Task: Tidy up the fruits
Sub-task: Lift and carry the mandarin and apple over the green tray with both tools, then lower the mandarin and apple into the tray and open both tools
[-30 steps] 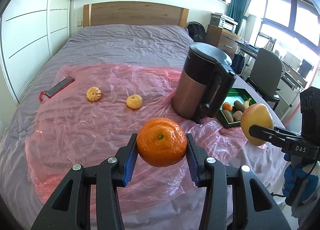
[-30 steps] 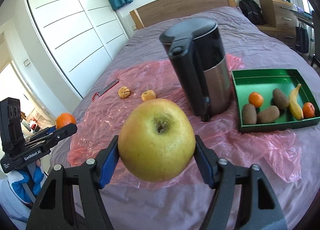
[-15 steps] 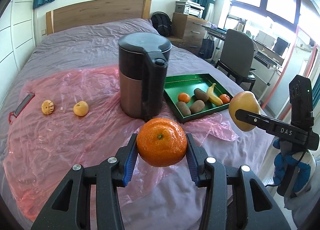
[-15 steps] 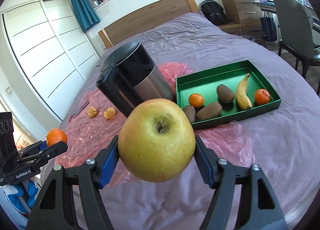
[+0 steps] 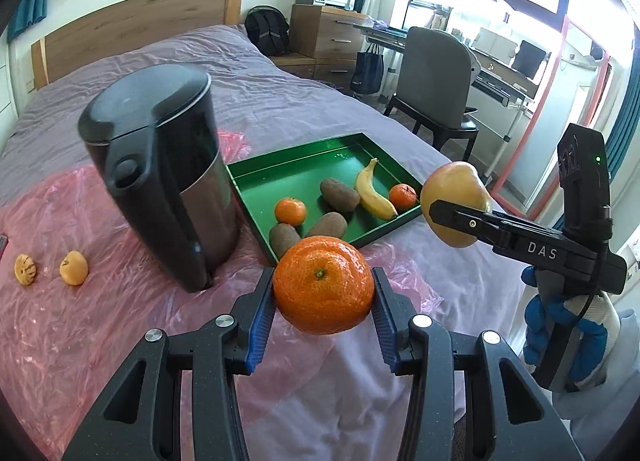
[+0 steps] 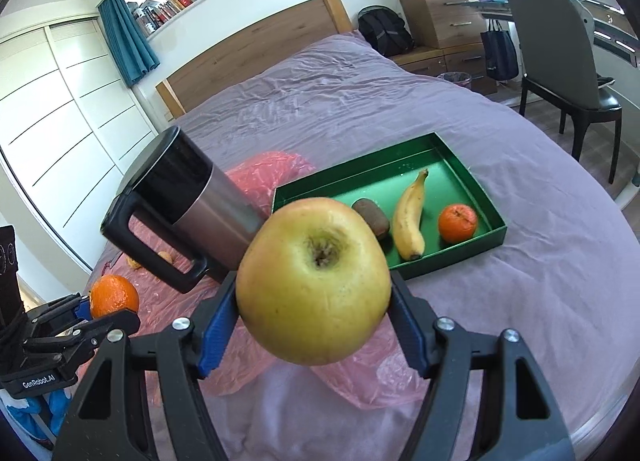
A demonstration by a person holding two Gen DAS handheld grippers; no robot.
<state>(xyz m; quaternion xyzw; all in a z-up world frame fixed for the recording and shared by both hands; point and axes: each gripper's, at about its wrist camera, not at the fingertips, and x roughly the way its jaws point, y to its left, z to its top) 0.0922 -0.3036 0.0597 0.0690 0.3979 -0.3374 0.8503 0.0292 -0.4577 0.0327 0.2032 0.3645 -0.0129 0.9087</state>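
My left gripper is shut on a large orange, held in the air above the bed's near side. My right gripper is shut on a yellow-green apple; from the left wrist that apple hangs just right of the green tray. The tray lies on the purple bedspread and holds a banana, two small oranges and several kiwis. Two small yellow-orange fruits lie on the pink plastic sheet at left.
A black and steel kettle stands on the pink plastic sheet just left of the tray. Beyond the bed are a grey chair, a desk, a wooden dresser and a backpack. A gloved hand holds the right gripper.
Both grippers have swung to the right along the bed with their fruit still held. The kettle and tray now sit much closer and nearer the centre of both views.
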